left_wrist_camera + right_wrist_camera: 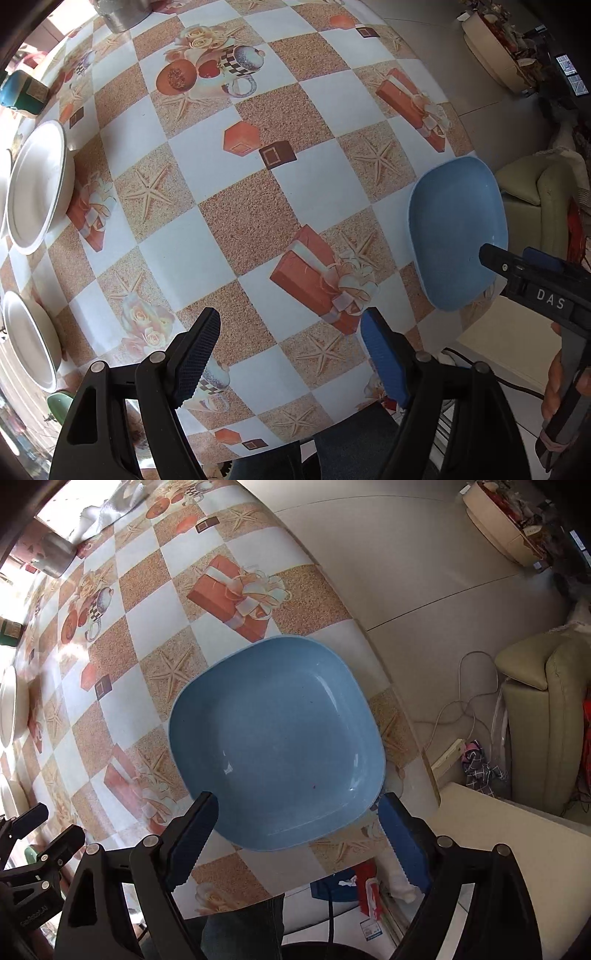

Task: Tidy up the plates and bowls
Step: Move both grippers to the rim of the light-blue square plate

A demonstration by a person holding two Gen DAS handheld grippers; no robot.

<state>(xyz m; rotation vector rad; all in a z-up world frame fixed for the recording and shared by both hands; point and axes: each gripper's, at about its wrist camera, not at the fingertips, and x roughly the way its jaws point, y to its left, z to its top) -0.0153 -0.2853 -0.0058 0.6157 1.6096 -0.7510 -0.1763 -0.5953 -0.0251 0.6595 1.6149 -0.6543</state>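
A blue square plate (280,734) lies flat on the patterned tablecloth near the table's right edge; it also shows in the left wrist view (454,229). My right gripper (299,812) is open, its fingers on either side of the plate's near rim, holding nothing. In the left wrist view the right gripper's tip (495,258) reaches over the plate. My left gripper (291,332) is open and empty over the table's near middle. Two white plates (35,188) (27,339) sit at the far left.
The checked tablecloth (236,206) covers the table. A metal pot (118,14) stands at the back, a teal container (22,92) at the back left, a green dish (59,404) at the near left. Floor, cables and a sofa (539,716) lie right of the table edge.
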